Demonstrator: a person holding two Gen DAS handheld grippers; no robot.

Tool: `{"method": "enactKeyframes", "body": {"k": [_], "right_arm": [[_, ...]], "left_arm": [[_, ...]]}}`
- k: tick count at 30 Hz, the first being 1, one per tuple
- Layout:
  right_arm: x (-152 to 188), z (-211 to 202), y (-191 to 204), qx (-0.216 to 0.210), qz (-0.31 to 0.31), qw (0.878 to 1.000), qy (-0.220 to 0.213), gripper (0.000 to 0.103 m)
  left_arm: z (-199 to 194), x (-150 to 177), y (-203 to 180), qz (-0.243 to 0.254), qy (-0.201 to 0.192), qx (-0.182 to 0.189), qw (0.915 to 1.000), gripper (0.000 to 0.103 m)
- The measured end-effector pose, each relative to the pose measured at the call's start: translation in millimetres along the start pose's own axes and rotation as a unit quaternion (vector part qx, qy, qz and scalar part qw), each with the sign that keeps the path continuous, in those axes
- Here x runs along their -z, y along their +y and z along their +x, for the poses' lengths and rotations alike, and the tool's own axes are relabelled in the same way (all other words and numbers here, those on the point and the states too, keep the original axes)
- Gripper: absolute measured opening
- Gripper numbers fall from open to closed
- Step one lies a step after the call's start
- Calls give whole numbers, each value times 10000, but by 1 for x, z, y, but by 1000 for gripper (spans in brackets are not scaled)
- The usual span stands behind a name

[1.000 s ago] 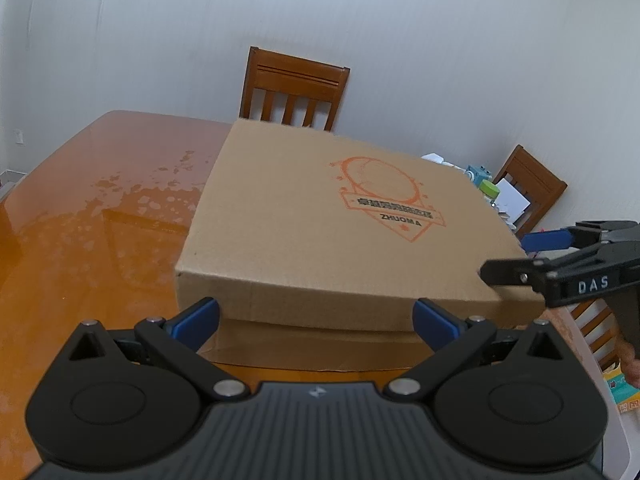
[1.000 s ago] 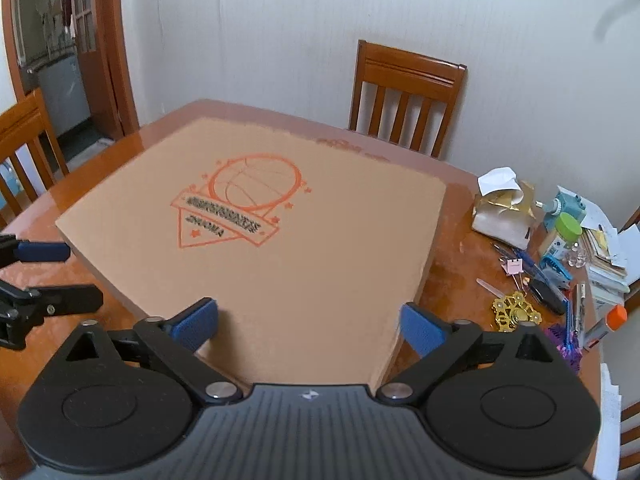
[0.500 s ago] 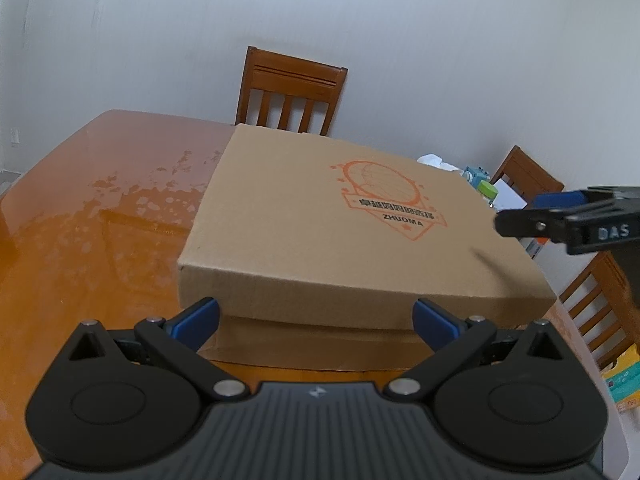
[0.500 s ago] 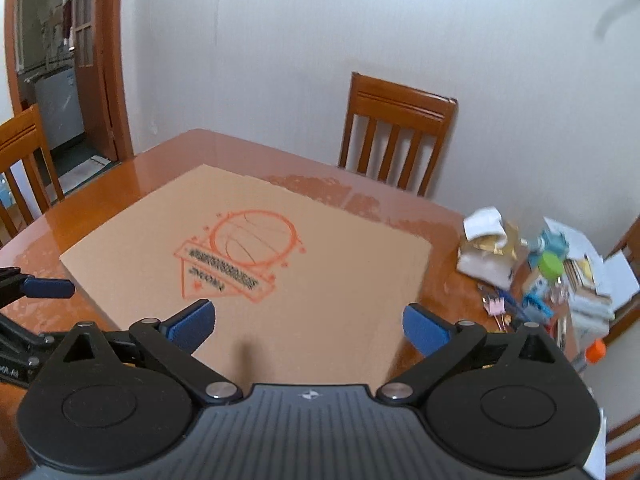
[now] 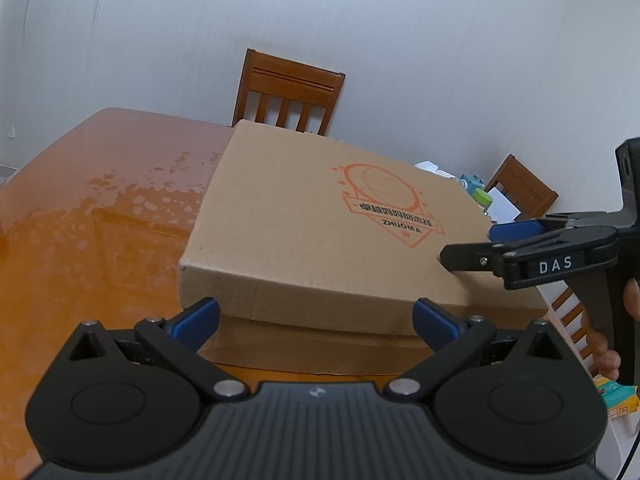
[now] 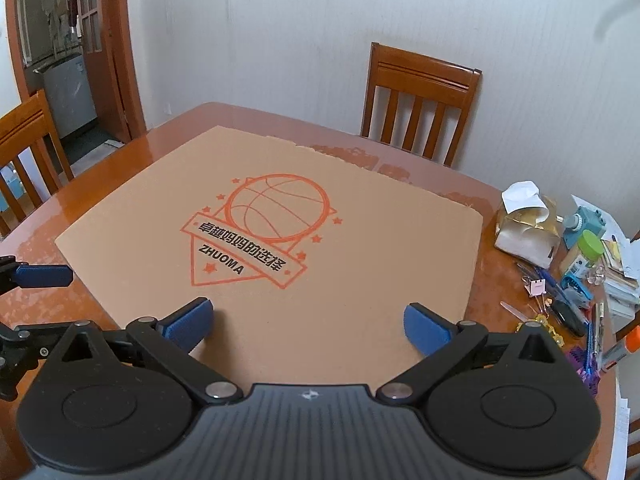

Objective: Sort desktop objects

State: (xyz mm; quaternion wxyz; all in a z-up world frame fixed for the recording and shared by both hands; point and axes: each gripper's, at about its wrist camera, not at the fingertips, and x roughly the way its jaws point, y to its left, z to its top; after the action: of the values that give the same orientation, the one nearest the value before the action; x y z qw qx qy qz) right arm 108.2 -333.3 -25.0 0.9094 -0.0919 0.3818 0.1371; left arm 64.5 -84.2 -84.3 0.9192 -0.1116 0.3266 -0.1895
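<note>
The left wrist view looks from low at the near edge of the wooden table (image 5: 92, 216), close behind the left gripper (image 5: 316, 318), facing across the flat cardboard box (image 5: 320, 220) toward the chair (image 5: 288, 88) at the far edge. The right wrist view sits higher, behind the right gripper (image 6: 306, 322), tilted down onto the box top — the cluttered right edge of the table shows at its side. Both views share the box with its orange basketball print (image 6: 262, 228), the far chair and the white wall (image 6: 300, 28). Each camera also catches the other gripper at its frame edge — both close.
</note>
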Motion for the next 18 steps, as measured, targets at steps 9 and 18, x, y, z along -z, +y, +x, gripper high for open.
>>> {"method": "enactKeyframes", "body": {"k": [9,18], "right_arm": [[2,1,-1,-36,32,10000,-37,103],[4,-1,2,-9,31,10000,-76,103]], "left_arm": [[-20,-12,-14,405,-435,18,9982,102],[-5,-21,-17,507,-307,-46,9982,102]]}}
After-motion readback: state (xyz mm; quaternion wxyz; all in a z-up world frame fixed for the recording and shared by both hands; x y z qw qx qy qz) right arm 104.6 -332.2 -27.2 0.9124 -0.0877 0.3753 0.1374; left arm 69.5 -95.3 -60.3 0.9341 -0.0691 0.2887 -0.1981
